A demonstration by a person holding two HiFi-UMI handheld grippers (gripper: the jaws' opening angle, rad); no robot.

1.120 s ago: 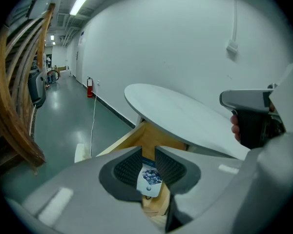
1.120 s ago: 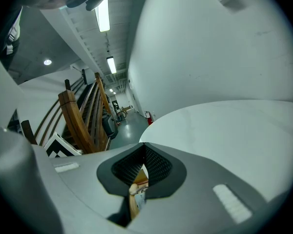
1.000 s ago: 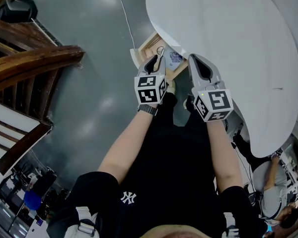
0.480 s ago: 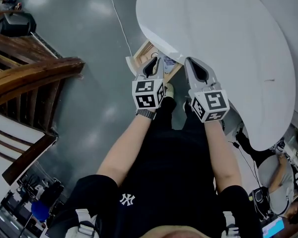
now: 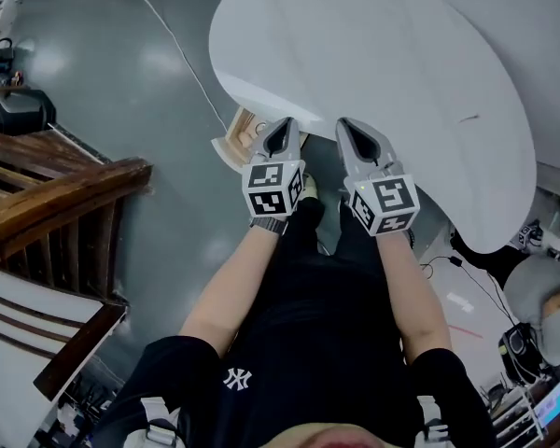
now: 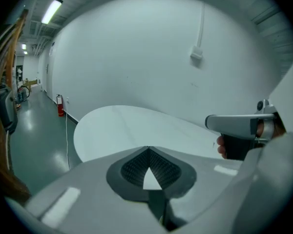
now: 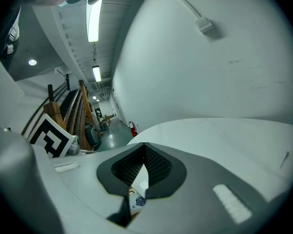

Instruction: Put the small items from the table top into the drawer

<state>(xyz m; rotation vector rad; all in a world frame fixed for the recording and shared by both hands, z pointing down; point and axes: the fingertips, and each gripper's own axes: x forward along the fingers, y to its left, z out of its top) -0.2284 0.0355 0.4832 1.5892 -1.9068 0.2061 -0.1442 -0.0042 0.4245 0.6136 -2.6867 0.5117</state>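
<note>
The white round table (image 5: 383, 54) fills the upper right of the head view, and no small items show on its top. A corner of the light wooden drawer (image 5: 235, 140) sticks out under its near edge. My left gripper (image 5: 282, 127) and right gripper (image 5: 347, 127) point side by side at that edge, both shut and holding nothing. In the left gripper view the shut left gripper (image 6: 149, 152) faces the table (image 6: 117, 126), with the right gripper (image 6: 234, 123) at the right. In the right gripper view a blue-printed item (image 7: 138, 201) shows below the shut right gripper (image 7: 144, 147).
A wooden stair rail (image 5: 65, 194) stands to the left over the grey floor. A white cable (image 5: 173, 45) runs across the floor toward the table. A red fire extinguisher (image 6: 61, 108) stands by the far wall. Cables and gear (image 5: 532, 315) lie at the lower right.
Less of the drawer shows now: its inside and the items in it are out of sight under the table edge. Both grippers stay side by side and shut.
</note>
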